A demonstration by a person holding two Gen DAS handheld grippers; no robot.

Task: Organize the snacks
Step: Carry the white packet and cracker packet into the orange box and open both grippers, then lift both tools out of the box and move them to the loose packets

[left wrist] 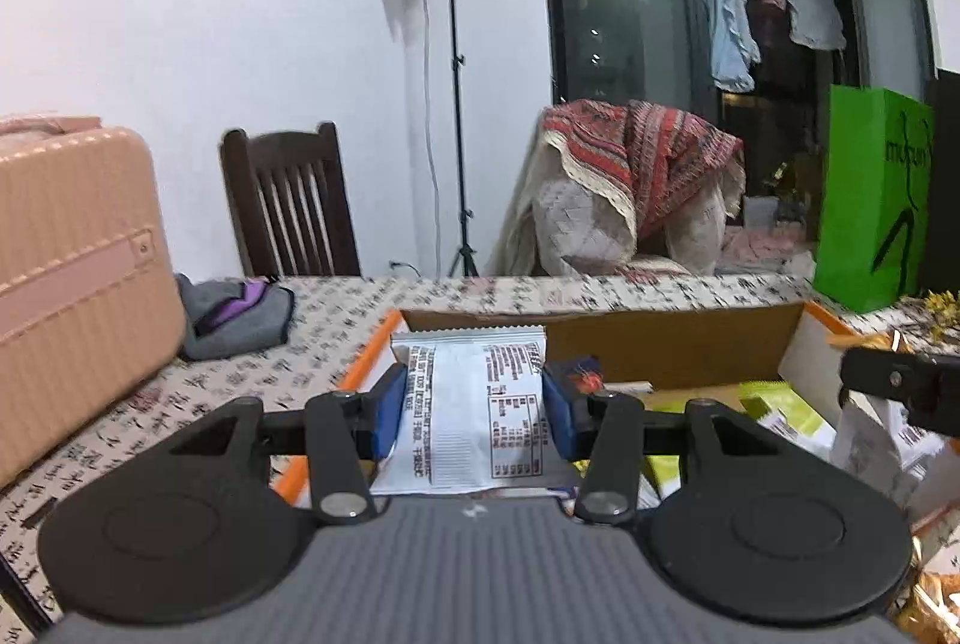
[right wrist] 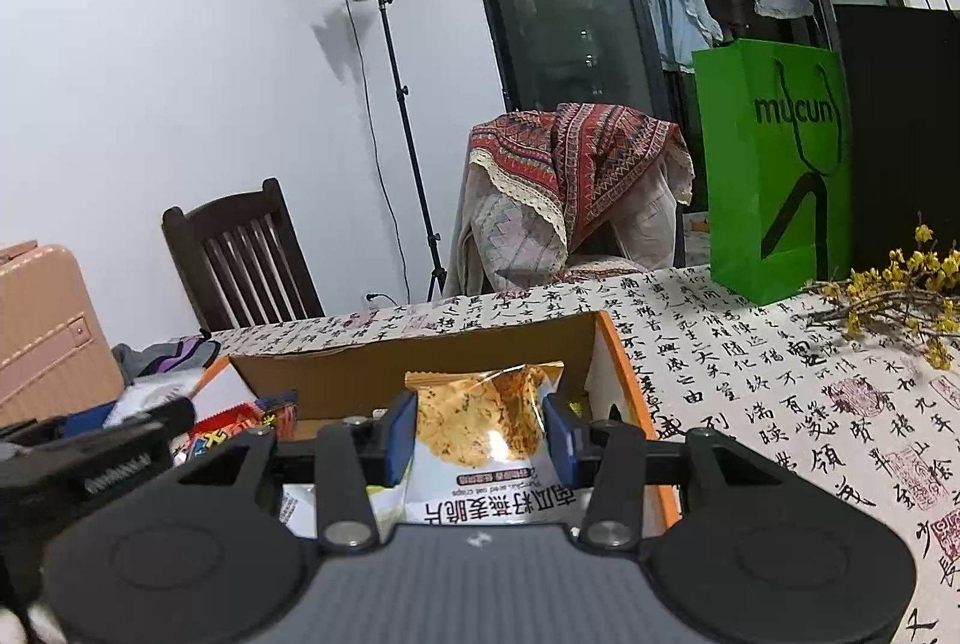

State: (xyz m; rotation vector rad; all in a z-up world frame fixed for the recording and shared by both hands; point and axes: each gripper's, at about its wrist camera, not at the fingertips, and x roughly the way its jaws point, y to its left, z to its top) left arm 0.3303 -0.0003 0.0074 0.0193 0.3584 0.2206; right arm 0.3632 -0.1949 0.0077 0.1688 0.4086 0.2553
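Snack packets are sitting pinched in both tools above the open cardboard box [right wrist: 420,374] on the desk [right wrist: 750,392]. The left tool [left wrist: 471,404] is clenching a white packet [left wrist: 474,404] with its printed back facing up, blue pads pressing on both sides. The right tool [right wrist: 480,431] is gripping an oat crisp packet [right wrist: 486,434] the same way, near the box's orange-edged right wall. More packets are lying inside the box. A green paper bag [right wrist: 774,164] is standing at the desk's far edge, yellow flower sprigs [right wrist: 900,296] lying beside it.
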